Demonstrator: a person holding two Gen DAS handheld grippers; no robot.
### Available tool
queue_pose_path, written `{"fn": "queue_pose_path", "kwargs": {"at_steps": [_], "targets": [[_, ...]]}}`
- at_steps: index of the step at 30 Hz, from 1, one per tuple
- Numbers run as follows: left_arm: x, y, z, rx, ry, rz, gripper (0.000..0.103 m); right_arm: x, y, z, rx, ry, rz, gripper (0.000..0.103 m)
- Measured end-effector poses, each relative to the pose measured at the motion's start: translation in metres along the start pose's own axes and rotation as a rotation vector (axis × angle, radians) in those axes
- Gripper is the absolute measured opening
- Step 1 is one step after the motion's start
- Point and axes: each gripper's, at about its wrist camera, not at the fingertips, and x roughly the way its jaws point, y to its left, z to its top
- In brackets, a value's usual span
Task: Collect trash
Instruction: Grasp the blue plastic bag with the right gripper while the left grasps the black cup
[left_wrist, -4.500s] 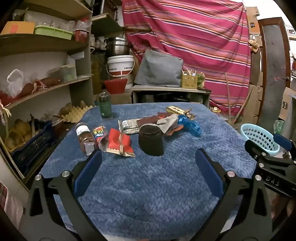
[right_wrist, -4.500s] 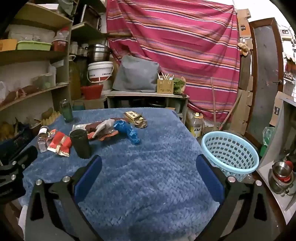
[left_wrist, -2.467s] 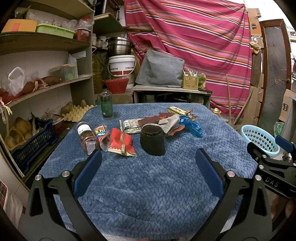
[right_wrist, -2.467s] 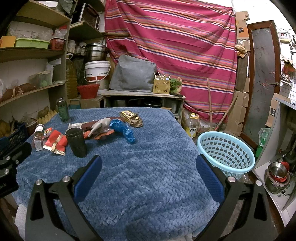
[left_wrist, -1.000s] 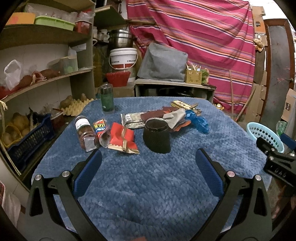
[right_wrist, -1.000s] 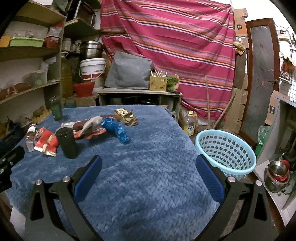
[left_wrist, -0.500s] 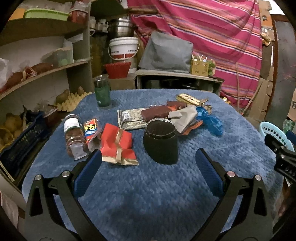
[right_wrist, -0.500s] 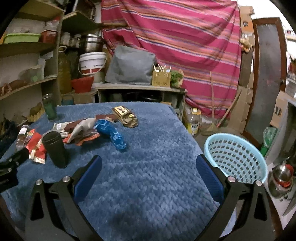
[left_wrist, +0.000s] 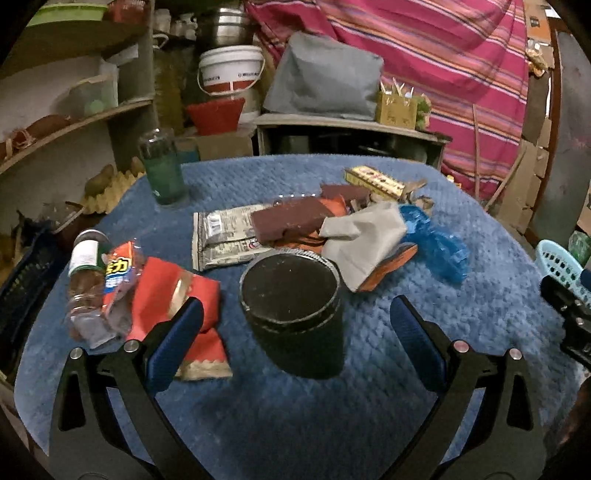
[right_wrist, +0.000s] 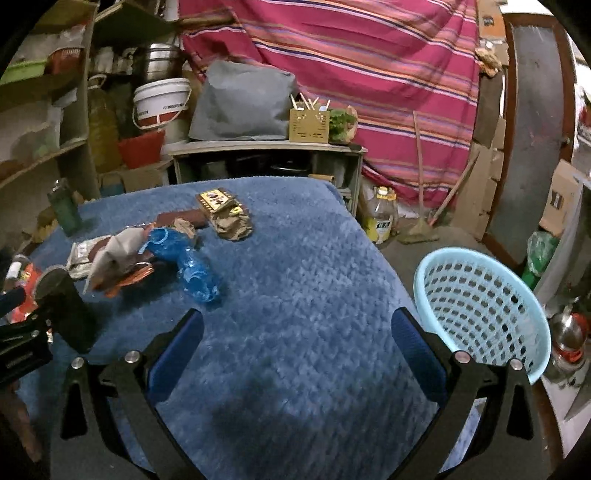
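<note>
Trash lies on a blue quilted tablecloth (left_wrist: 295, 413). A black cup (left_wrist: 293, 314) stands right in front of my open left gripper (left_wrist: 295, 325), between its fingers' line of sight. Left of it lie a red wrapper (left_wrist: 173, 295) and a clear plastic bottle (left_wrist: 86, 291). Behind it are silver packets (left_wrist: 221, 232), a brown packet (left_wrist: 291, 218), a grey paper (left_wrist: 369, 236) and a crushed blue bottle (left_wrist: 436, 247). My right gripper (right_wrist: 295, 343) is open over bare cloth, with the blue bottle (right_wrist: 194, 271) ahead to the left. A light-blue basket (right_wrist: 480, 306) stands off the table's right side.
A green jar (left_wrist: 162, 170) stands at the table's far left. A gold box (right_wrist: 218, 201) and crumpled brown paper (right_wrist: 232, 223) lie at the back. Shelves (left_wrist: 74, 125) line the left wall; a low cabinet (right_wrist: 266, 158) and striped curtain (right_wrist: 351, 55) stand behind.
Both grippers have moved forward and lower over the table. The left one has closed in on the black cup; the trash looms larger. Both stay open.
</note>
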Motion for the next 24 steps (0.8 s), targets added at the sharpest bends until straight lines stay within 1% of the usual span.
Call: {"fn": "queue_pose_path", "kwargs": {"at_steps": [3, 5, 7, 8, 9, 11, 12, 13, 15, 18, 19, 20, 21, 23, 24], "targets": [[0.011, 0.002, -0.001, -0.007, 0.021, 0.012, 0.098, 0.011, -0.001, 0.006, 0.005, 0.02, 0.007, 0.099], [0.014, 0.005, -0.001, -0.005, 0.023, 0.027, 0.098, 0.019, 0.0, 0.01, 0.014, 0.037, 0.03, 0.099], [0.015, 0.01, 0.001, -0.01, 0.023, 0.024, 0.097, 0.028, 0.003, 0.016, 0.011, 0.052, 0.049, 0.099], [0.016, 0.011, 0.003, -0.014, 0.023, 0.02, 0.093, 0.032, 0.005, 0.018, 0.005, 0.055, 0.054, 0.099], [0.016, 0.012, 0.003, -0.015, 0.025, 0.009, 0.085, 0.037, 0.009, 0.021, -0.003, 0.061, 0.062, 0.099], [0.018, 0.014, 0.004, -0.013, 0.037, -0.014, 0.074, 0.045, 0.016, 0.027, -0.012, 0.072, 0.079, 0.099], [0.019, 0.014, 0.005, -0.013, 0.04, -0.027, 0.071, 0.049, 0.022, 0.03, -0.022, 0.081, 0.09, 0.099], [0.019, 0.014, 0.005, -0.013, 0.039, -0.033, 0.069, 0.052, 0.025, 0.03, -0.033, 0.083, 0.096, 0.099], [0.016, 0.012, 0.005, -0.003, 0.032, -0.041, 0.063, 0.06, 0.039, 0.035, -0.074, 0.086, 0.099, 0.099], [0.012, 0.011, 0.006, 0.012, 0.022, -0.032, 0.063, 0.073, 0.052, 0.038, -0.118, 0.108, 0.1, 0.098], [0.01, 0.011, 0.006, 0.01, 0.019, -0.033, 0.063, 0.079, 0.058, 0.038, -0.133, 0.121, 0.106, 0.096], [0.009, 0.012, 0.007, 0.005, 0.019, -0.037, 0.063, 0.084, 0.063, 0.038, -0.15, 0.127, 0.109, 0.086], [0.007, 0.014, 0.007, 0.0, 0.017, -0.04, 0.063, 0.087, 0.068, 0.038, -0.165, 0.133, 0.113, 0.079], [0.003, 0.015, 0.009, -0.006, 0.01, -0.039, 0.063, 0.099, 0.077, 0.037, -0.197, 0.171, 0.138, 0.056], [0.001, 0.017, 0.01, -0.007, 0.007, -0.036, 0.063, 0.104, 0.079, 0.036, -0.195, 0.194, 0.161, 0.049]]}}
